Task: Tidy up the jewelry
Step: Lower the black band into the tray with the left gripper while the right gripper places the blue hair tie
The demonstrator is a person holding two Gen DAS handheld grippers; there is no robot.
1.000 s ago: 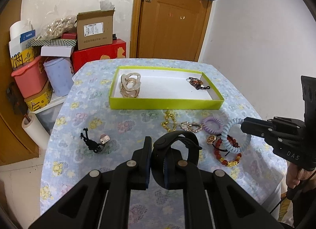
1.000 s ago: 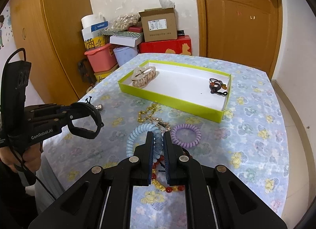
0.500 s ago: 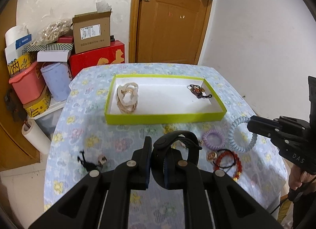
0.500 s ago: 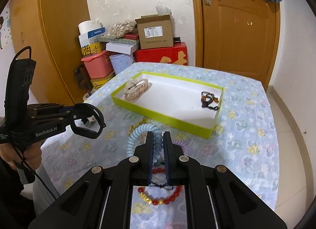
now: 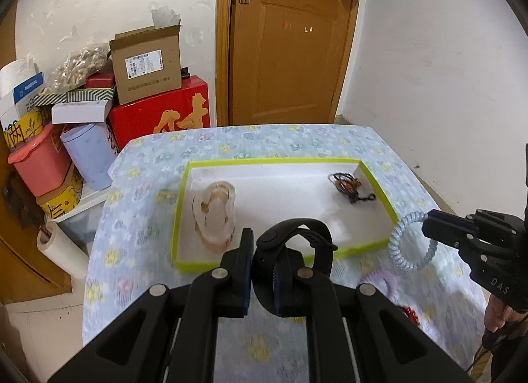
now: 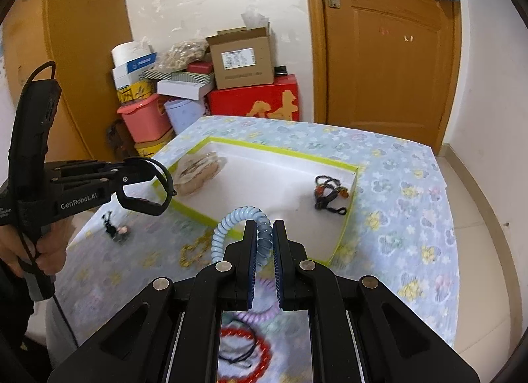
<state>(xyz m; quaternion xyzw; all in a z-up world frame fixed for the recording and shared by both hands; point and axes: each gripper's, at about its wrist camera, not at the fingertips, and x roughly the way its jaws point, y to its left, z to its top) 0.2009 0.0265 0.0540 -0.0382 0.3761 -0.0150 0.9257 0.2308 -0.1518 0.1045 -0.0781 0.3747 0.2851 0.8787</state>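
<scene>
A black band (image 5: 297,244) is pinched in the left gripper (image 5: 264,270) at lower centre, a blue coil tie (image 6: 242,221) in the right gripper (image 6: 263,257), both held near the tray (image 5: 287,162), presumably for dropping in.

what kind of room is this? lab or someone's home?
Most likely a home, a spare or storage room. A wooden door with clothes hung over its top, a floral tablecloth on the table, and stacked cardboard boxes and plastic tubs against a scuffed wall point that way.
</scene>
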